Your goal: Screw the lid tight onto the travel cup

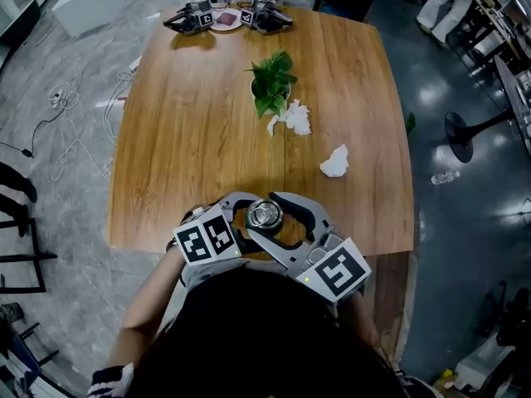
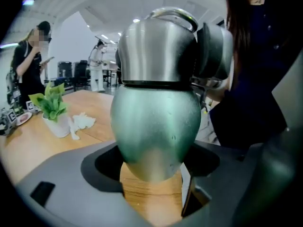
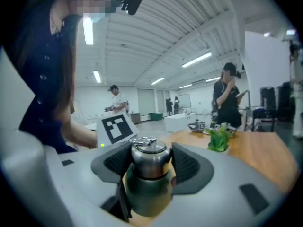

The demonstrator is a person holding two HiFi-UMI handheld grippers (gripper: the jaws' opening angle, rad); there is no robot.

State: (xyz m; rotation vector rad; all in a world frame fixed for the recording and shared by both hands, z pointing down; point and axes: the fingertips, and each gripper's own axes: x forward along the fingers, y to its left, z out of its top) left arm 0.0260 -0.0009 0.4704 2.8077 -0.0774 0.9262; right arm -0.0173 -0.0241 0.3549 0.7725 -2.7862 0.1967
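A travel cup with a green body (image 2: 154, 122) and a steel lid (image 3: 148, 157) stands upright at the near edge of the wooden table (image 1: 199, 139). In the head view the lid (image 1: 264, 215) shows between both pairs of jaws. My left gripper (image 2: 152, 167) is shut on the cup's lower body, a dark pad on each side. My right gripper (image 3: 149, 163) is shut on the lid, with ribbed pads (image 3: 185, 167) pressing its sides. One pad of the right gripper (image 2: 214, 51) shows against the lid in the left gripper view.
A small potted plant (image 1: 272, 83) stands mid-table with crumpled tissues (image 1: 292, 118) beside it and another wad (image 1: 335, 162) nearer me. Two spare grippers (image 1: 189, 16) and a small plate (image 1: 226, 19) lie at the far edge. People stand in the background.
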